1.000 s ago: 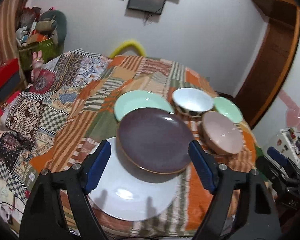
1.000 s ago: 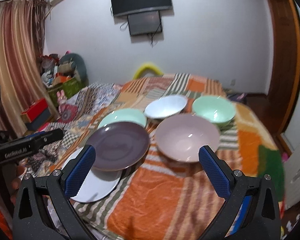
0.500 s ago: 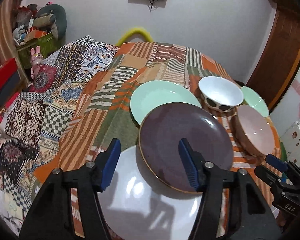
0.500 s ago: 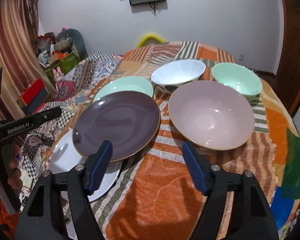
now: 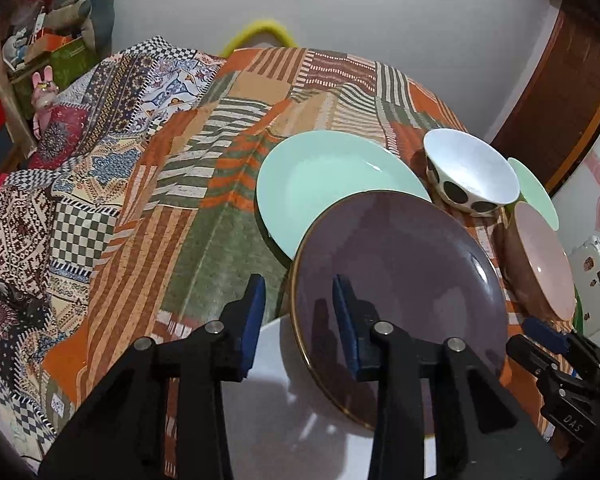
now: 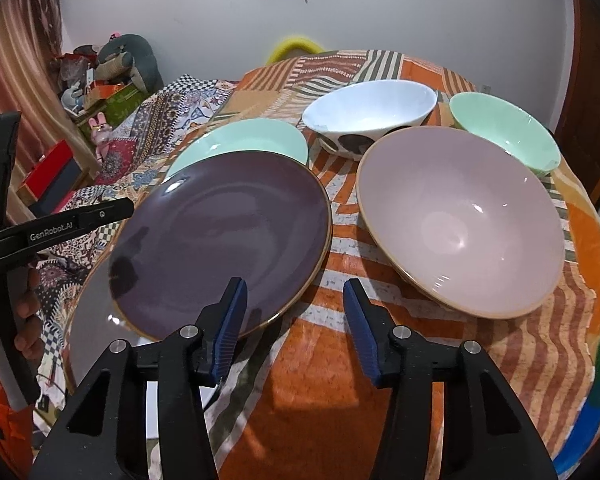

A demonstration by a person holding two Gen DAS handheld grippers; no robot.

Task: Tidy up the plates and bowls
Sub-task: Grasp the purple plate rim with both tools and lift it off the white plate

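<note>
Straddling the purple plate's near rim, the left gripper had just been closing, pads not yet pinching it. The right gripper had been narrowing too, holding nothing, above the blanket by that plate, pink bowl beside it.

I read "GenRobot.AI" in white on the black arm of the left gripper, seen from the right wrist cam. From the left wrist cam, "DAS" on the right gripper body. No other legible txt.
</note>
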